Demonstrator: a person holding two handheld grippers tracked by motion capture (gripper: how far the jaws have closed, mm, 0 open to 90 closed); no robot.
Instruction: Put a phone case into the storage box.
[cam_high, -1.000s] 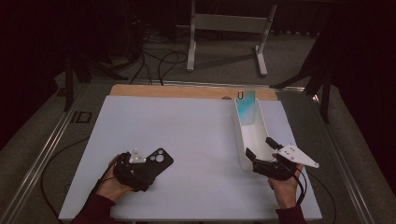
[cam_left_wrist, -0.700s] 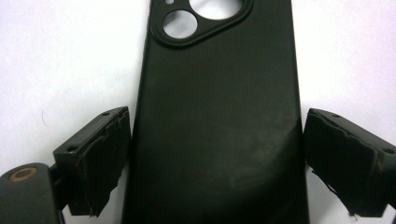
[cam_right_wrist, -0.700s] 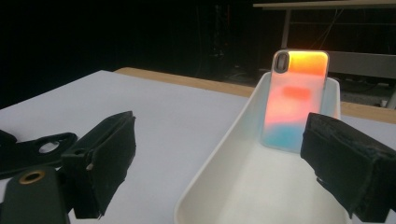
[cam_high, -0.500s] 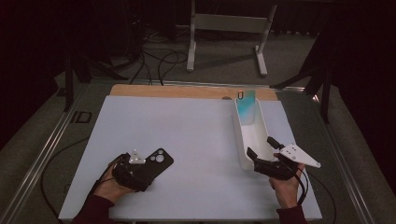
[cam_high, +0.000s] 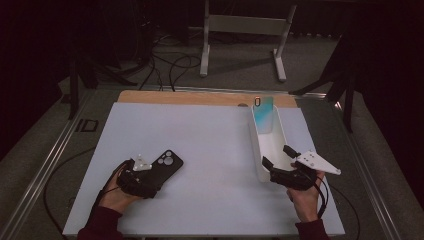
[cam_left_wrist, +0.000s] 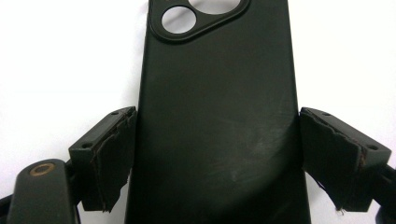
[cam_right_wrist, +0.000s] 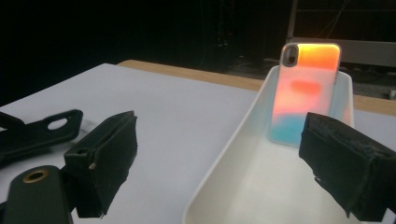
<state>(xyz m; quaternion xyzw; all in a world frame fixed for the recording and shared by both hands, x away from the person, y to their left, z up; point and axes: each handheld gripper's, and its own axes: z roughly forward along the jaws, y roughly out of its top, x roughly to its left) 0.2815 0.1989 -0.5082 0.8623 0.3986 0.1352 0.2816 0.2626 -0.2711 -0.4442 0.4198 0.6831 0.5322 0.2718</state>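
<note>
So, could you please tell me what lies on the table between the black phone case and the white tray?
Nothing: in the high view, the stretch of white table between the black phone case and the white tray is bare.

1. It looked like a lab or test studio, dark beyond the lit table.
2. Loose cables lay on the grey floor past the table's far edge.
3. A metal stand stood there, by black tripod legs.
</note>
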